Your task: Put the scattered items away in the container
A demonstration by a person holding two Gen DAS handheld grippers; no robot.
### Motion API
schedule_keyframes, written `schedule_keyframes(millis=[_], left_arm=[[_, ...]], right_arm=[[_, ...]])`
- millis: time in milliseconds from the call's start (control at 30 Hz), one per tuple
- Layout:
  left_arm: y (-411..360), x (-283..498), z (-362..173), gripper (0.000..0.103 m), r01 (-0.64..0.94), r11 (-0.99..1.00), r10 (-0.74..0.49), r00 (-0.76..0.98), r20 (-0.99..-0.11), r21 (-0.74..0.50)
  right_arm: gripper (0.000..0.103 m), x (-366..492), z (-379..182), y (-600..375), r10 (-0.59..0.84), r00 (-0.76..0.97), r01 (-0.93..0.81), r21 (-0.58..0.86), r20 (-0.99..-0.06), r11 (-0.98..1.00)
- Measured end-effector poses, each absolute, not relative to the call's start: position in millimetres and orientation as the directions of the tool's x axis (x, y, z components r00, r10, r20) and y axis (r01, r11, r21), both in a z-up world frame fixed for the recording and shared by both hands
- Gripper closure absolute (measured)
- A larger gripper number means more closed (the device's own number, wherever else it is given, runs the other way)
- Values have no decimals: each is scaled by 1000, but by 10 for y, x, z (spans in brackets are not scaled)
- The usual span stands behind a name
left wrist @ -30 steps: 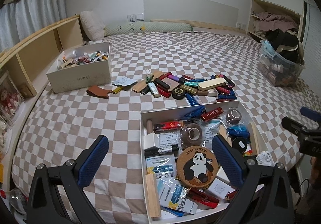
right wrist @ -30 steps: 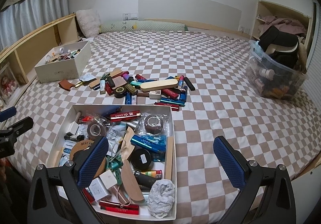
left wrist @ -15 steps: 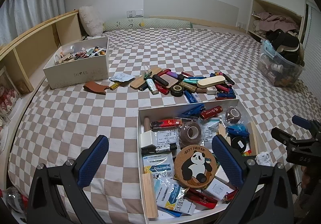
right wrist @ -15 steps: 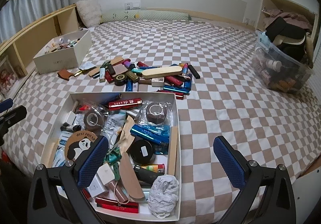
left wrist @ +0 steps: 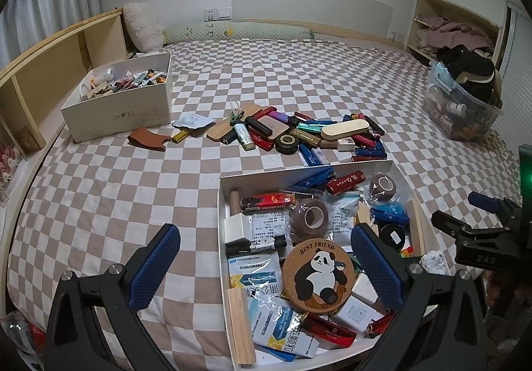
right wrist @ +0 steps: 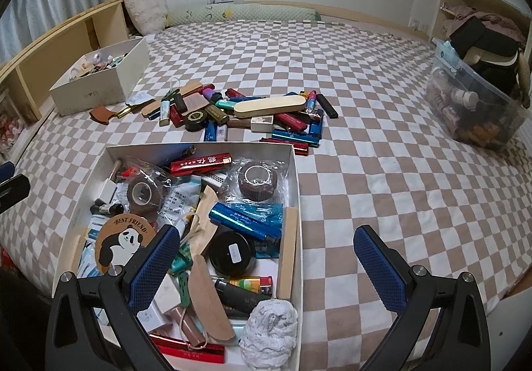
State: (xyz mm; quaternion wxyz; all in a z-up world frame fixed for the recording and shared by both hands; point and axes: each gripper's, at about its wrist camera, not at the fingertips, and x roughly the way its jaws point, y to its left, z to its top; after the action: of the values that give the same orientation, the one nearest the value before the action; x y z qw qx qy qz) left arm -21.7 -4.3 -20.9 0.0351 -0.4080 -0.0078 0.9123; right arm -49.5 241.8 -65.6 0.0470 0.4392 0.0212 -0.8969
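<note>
Left tool (left wrist: 266,266): wide open, empty.
Right tool (right wrist: 267,266): wide open, empty.
Pile (right wrist: 239,115): 12 o'clock of white box (right wrist: 296,191); light, stiff, likely slick sticks; pinch mid-length.

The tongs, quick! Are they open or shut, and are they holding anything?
Left tongs: open, holding nothing, above the near white box.
Right tongs: open, holding nothing, over that box's right edge.
</note>
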Motion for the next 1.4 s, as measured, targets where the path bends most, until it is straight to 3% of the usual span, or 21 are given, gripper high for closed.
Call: schedule_keyframes(millis=[233,500,767,933,1200,1400], left_arm=[[-186,-345,-126,0,-67,-994,112,-642,-759,-89],[-458,-564,68,0,-75,-991,131,-656,-744,-109],[-823,-1041,140,0,-68,-993,116,-642,-758,-95],[-1040,-1441,-4,0,-87,-996,80,-620,-781,-34],[-1385,-2114,-519,0,-93,-983,-73,-595,-801,158],[-1716,-2517,-936,0,-40,-982,-135,-539,-832,185]], right_arm=[[0,-593,-681,2472,-101,-631,109,41,-770,-993],[0,-645,-616,2558,-167,-710,121,114,-684,-986],[0,-715,-716,2592,-163,-689,112,118,-707,-987],[0,-756,-768,2641,-187,-679,112,151,-710,-982],[0,-803,-773,2661,-186,-700,124,138,-689,-983],[0,-1025,-934,2706,-210,-593,99,189,-778,-977]])
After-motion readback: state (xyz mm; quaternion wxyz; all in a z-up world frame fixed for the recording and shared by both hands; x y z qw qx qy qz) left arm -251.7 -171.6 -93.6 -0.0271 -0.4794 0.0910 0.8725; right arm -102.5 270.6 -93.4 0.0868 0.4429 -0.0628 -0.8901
